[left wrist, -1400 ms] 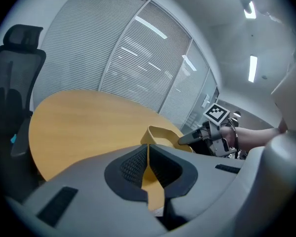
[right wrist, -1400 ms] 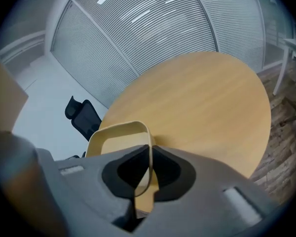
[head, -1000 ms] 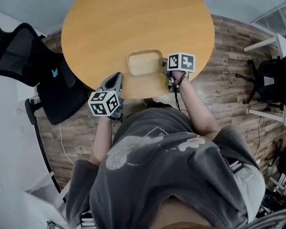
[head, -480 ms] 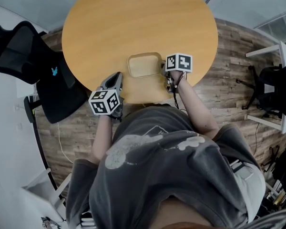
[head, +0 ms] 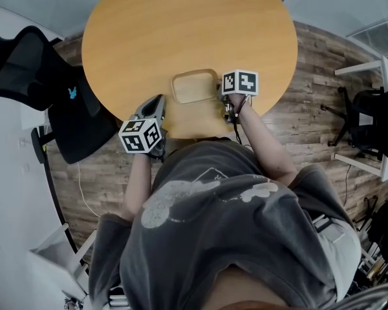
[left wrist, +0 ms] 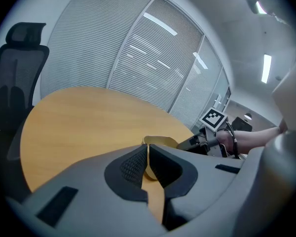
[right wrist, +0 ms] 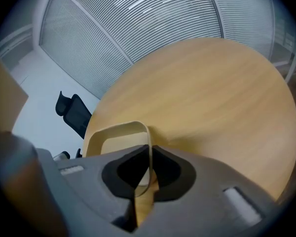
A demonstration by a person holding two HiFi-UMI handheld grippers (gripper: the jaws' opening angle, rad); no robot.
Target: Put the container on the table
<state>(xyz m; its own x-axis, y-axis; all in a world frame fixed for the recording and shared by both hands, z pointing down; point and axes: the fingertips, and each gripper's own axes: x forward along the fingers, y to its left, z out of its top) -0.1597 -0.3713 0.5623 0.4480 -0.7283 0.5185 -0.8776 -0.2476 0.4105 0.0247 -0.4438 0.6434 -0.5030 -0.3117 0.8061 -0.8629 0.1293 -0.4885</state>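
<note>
In the head view the round wooden table (head: 181, 31) runs off the top edge, and the marker cube (head: 240, 82) of the right gripper (head: 225, 101) covers its jaws and the right rim of the shallow tan container (head: 193, 88).

The left hand-held gripper (head: 159, 102) has its jaws pressed together with nothing between them, on a bent left forearm (head: 137, 186). Ahead of it and to its right, the right hand-held gripper (head: 222, 95) is clamped on the container (head: 194, 86) rim, with the right forearm (head: 262, 144) extended.
</note>
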